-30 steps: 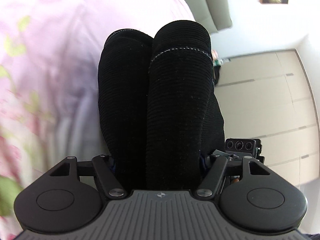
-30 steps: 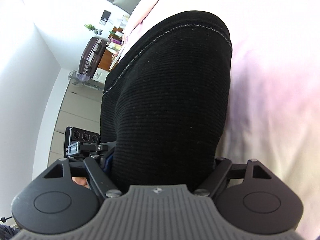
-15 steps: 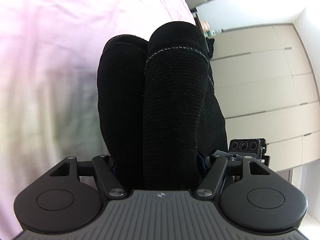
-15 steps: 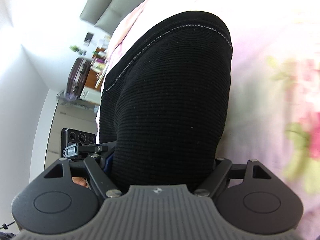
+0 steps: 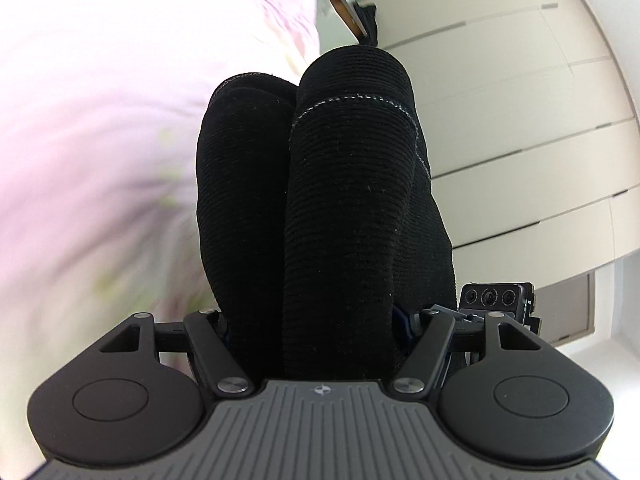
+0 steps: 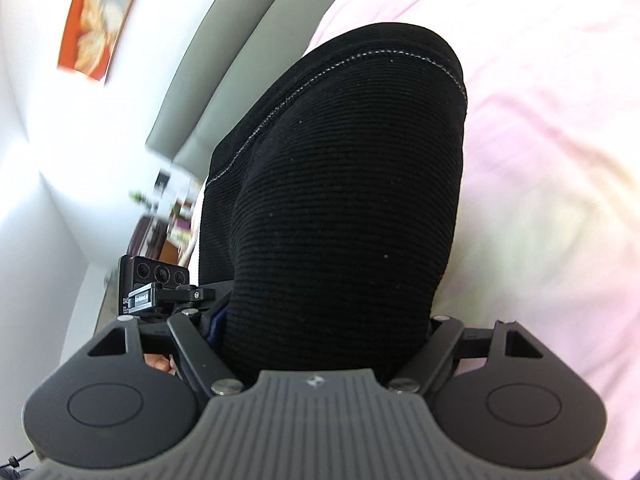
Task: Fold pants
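Black ribbed pants (image 5: 344,200) fill the middle of both views. In the left wrist view two bunched folds with a white stitched hem stand between the jaws of my left gripper (image 5: 320,320), which is shut on them. In the right wrist view the same pants (image 6: 340,208) bulge out of my right gripper (image 6: 328,320), which is shut on the cloth. The fingertips of both grippers are hidden under the fabric. The other gripper's camera block shows beside each bundle, in the left wrist view (image 5: 496,300) and in the right wrist view (image 6: 156,276).
A pale pink bedsheet (image 5: 100,120) lies behind the pants, also in the right wrist view (image 6: 540,140). Beige wardrobe doors (image 5: 520,120) stand to the right. A grey headboard (image 6: 224,64), a white wall with an orange picture (image 6: 96,24) and cluttered furniture (image 6: 168,216) lie to the left.
Both grippers keep their hold on the pants. Both have swung with the cloth: the wardrobe now fills more of the left view, the headboard and picture more of the right view.
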Available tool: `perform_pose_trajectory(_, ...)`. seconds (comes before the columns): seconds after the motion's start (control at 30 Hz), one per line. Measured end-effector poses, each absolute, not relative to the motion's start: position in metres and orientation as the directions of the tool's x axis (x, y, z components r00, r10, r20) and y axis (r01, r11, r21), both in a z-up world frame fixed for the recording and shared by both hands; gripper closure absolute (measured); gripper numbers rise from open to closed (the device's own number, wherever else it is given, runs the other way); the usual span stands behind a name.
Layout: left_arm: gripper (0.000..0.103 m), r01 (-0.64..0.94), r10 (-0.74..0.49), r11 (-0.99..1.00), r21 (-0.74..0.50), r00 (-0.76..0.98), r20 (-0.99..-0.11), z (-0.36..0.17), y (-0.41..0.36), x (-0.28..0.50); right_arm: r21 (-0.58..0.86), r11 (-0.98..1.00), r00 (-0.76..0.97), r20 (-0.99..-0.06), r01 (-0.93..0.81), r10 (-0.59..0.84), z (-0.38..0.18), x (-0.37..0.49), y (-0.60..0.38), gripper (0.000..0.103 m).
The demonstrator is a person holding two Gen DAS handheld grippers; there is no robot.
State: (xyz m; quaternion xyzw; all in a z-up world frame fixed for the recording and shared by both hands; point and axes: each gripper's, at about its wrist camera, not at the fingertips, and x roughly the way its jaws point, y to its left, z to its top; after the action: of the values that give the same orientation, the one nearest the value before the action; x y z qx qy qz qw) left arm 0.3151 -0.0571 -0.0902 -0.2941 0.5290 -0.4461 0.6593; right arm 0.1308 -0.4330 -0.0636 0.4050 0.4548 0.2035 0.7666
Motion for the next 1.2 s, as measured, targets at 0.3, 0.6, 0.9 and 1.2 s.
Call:
perform_pose_trajectory(0.3,0.026,0.275,-0.875,0.458,-0.845,-0.030,-0.484,-0.123,-0.153,0.381,0.828,0.548,0.547,-0.514,0.116,0.661,-0.120,0.170,-0.572,0.028)
perform_pose_trajectory(0.6,0.025,0.206,-0.837,0.527,-0.825,-0.048,-0.546,-0.177,-0.146,0.408,0.843,0.506,0.557,-0.512,0.182,0.654,-0.194,0.204,-0.599,0.027)
perform_pose_trajectory(0.9,0.019,0.218,-0.846,0.501,-0.838,-0.079,-0.527,-0.188,-0.115,0.371,0.854,0.460,0.568,-0.510,0.243,0.646,-0.207,0.172,-0.594,0.023)
perform_pose_trajectory(1.2,0.018,0.293,-0.820,0.529,-0.797,-0.063,-0.568,-0.153,-0.111,0.332,0.833,0.471,0.579,-0.544,0.290,0.607,-0.193,0.144,-0.597,0.020)
